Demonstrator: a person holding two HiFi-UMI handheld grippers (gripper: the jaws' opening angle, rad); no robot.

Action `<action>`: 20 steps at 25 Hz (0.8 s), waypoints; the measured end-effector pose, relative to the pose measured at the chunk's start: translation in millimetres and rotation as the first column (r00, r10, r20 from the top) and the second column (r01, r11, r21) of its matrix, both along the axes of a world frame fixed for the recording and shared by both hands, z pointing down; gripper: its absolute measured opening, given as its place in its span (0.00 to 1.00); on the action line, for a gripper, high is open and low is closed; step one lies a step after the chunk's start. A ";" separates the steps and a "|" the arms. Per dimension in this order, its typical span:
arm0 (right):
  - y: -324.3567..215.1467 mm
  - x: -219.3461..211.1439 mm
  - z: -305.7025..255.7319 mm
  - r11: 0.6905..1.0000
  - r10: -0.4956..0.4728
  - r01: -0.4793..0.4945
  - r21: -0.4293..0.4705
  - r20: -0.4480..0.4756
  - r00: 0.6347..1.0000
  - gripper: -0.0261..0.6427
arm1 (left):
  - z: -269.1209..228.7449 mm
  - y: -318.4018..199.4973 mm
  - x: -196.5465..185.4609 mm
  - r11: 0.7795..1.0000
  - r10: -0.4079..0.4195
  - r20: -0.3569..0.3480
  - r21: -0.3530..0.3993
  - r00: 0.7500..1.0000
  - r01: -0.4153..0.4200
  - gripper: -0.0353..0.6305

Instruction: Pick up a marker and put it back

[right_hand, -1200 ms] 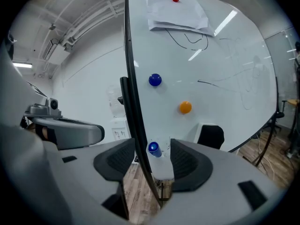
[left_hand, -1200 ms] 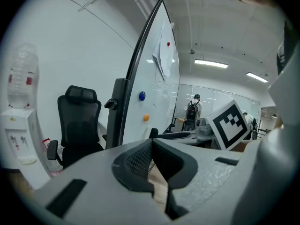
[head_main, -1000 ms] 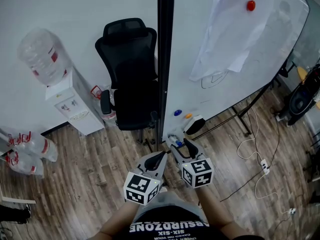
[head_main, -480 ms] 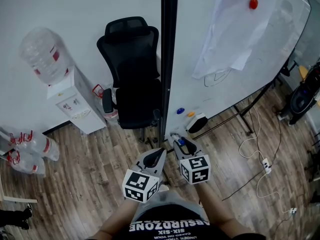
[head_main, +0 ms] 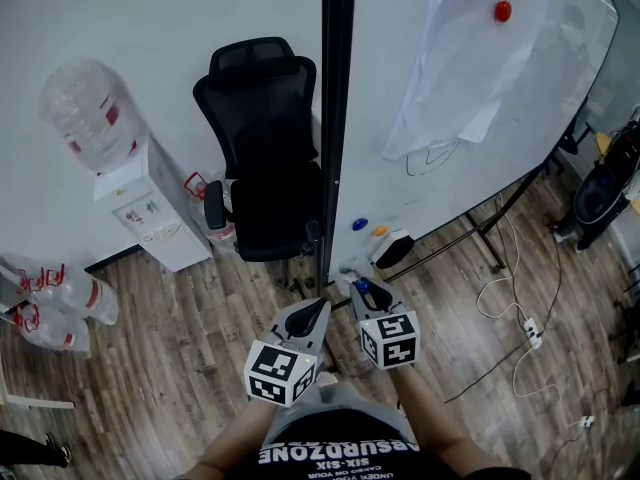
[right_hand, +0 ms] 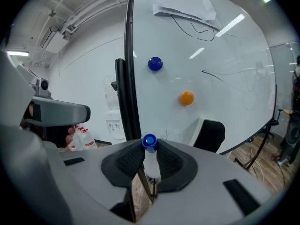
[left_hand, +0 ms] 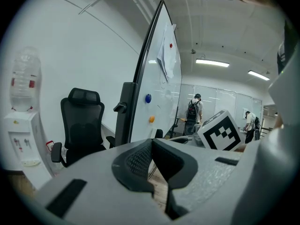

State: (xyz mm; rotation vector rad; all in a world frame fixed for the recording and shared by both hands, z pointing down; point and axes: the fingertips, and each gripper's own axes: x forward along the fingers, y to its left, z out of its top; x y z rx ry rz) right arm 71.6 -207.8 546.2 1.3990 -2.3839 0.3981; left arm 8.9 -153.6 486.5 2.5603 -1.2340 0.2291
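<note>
A white marker with a blue cap (right_hand: pixel 149 159) stands upright between the pads of my right gripper (right_hand: pixel 149 148), which has just been closing and now presses on it from both sides. In the head view its blue cap (head_main: pixel 360 287) shows at the tip of the right gripper (head_main: pixel 363 291), close to the lower edge of the whiteboard (head_main: pixel 460 158). My left gripper (head_main: pixel 321 309) hangs beside it to the left, level with the whiteboard's black post (head_main: pixel 334 118). Its jaws (left_hand: pixel 151 143) meet at the tip with nothing between them.
A black-and-white eraser (head_main: pixel 391 249), a blue magnet (head_main: pixel 359 224) and an orange magnet (head_main: pixel 380 231) sit low on the whiteboard. A black office chair (head_main: pixel 262 158) and a water dispenser (head_main: pixel 148 208) stand to the left. Cables (head_main: pixel 520 323) lie on the wooden floor at right.
The right gripper's jaws have closed in on the blue-capped marker. Both hands have stayed almost where they were.
</note>
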 end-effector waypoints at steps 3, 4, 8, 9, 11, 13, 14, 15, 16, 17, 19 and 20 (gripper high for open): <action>-0.3 -0.5 -0.5 1.000 -0.008 0.008 -0.002 -0.008 1.000 0.15 | -1.6 -1.2 0.6 1.000 0.001 -0.002 0.003 1.000 -0.001 0.06; -0.7 -0.6 -0.9 1.000 -0.009 0.009 0.001 -0.011 1.000 0.15 | -1.8 -1.5 0.5 1.000 0.001 -0.003 0.003 1.000 -0.001 0.06; -1.3 -0.9 -2.3 1.000 -0.011 0.011 0.007 -0.021 1.000 0.15 | -0.8 -2.0 -0.8 1.000 -0.003 -0.001 0.001 1.000 0.003 0.06; -1.3 -1.4 -2.8 1.000 -0.013 0.013 0.009 -0.023 1.000 0.14 | -0.8 -2.0 -1.4 1.000 -0.004 -0.001 0.001 1.000 0.004 0.06; -1.3 -2.5 -4.0 1.000 -0.016 0.016 0.014 -0.023 1.000 0.14 | -0.8 -2.3 -2.6 1.000 -0.007 0.000 0.001 1.000 0.007 0.06; -1.4 -3.5 -4.9 1.000 -0.020 0.020 0.018 -0.019 1.000 0.14 | -1.0 -2.5 -3.2 1.000 -0.009 0.000 0.002 1.000 0.009 0.06; -1.5 -3.9 -5.3 1.000 -0.021 0.022 0.020 -0.018 1.000 0.14 | -1.2 -2.6 -3.2 1.000 -0.009 0.001 0.003 1.000 0.009 0.06; -1.7 -4.2 -5.8 1.000 -0.022 0.023 0.021 -0.019 1.000 0.14 | -1.6 -2.8 -3.1 1.000 -0.009 0.001 0.004 1.000 0.009 0.06; -2.0 -4.3 -6.4 0.999 -0.023 0.023 0.023 -0.021 1.000 0.14 | -1.9 -3.1 -2.9 1.000 -0.009 0.001 0.005 1.000 0.009 0.06; -2.3 -4.4 -7.0 0.999 -0.023 0.024 0.025 -0.022 0.999 0.14 | -2.1 -3.4 -2.8 1.000 -0.009 0.002 0.005 1.000 0.009 0.06; -3.0 -3.9 -8.7 0.999 -0.023 0.023 0.030 -0.023 0.999 0.14 | -2.1 -4.4 -2.5 1.000 -0.009 0.004 0.005 1.000 0.009 0.06; -3.5 -3.4 -10.0 0.999 -0.021 0.022 0.033 -0.023 1.000 0.14 | -2.2 -4.9 -2.2 1.000 -0.009 0.005 0.006 1.000 0.009 0.06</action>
